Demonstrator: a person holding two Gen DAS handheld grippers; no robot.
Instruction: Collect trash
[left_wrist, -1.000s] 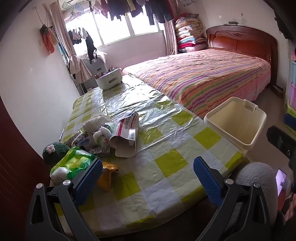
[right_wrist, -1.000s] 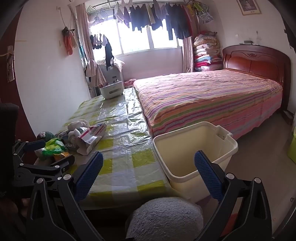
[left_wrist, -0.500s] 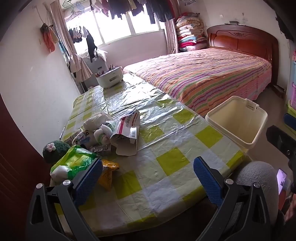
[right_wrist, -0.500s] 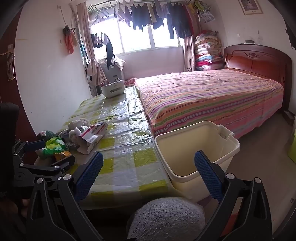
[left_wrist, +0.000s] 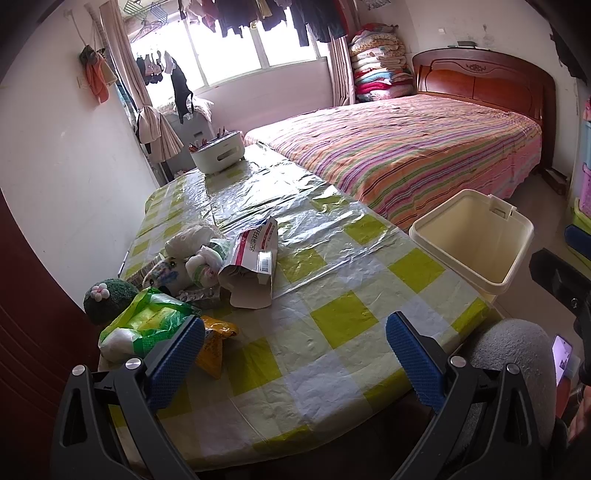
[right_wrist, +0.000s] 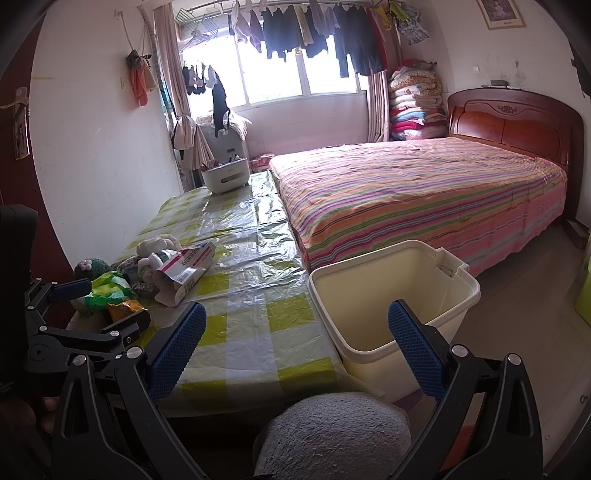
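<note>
1. Left wrist view: the left gripper (left_wrist: 295, 350) hangs above the table's (left_wrist: 332, 321) near edge, jaws wide apart and holding nothing.
2. The trash sits along the table's left edge: a green bag (left_wrist: 142, 325), an orange wrapper (left_wrist: 214, 341), a torn carton (left_wrist: 253, 267) and wadded paper (left_wrist: 192, 236).
3. The right gripper (right_wrist: 297, 347) is likewise spread and empty, near the bin (right_wrist: 395, 295) beside the table's right edge.
4. Judged: collecting has not begun; next, reach left, clamp one piece, and carry it to the bin.

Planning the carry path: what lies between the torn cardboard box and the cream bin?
Only bare checked tablecloth between the torn cardboard box and the cream plastic bin, seen in both wrist views.
</note>
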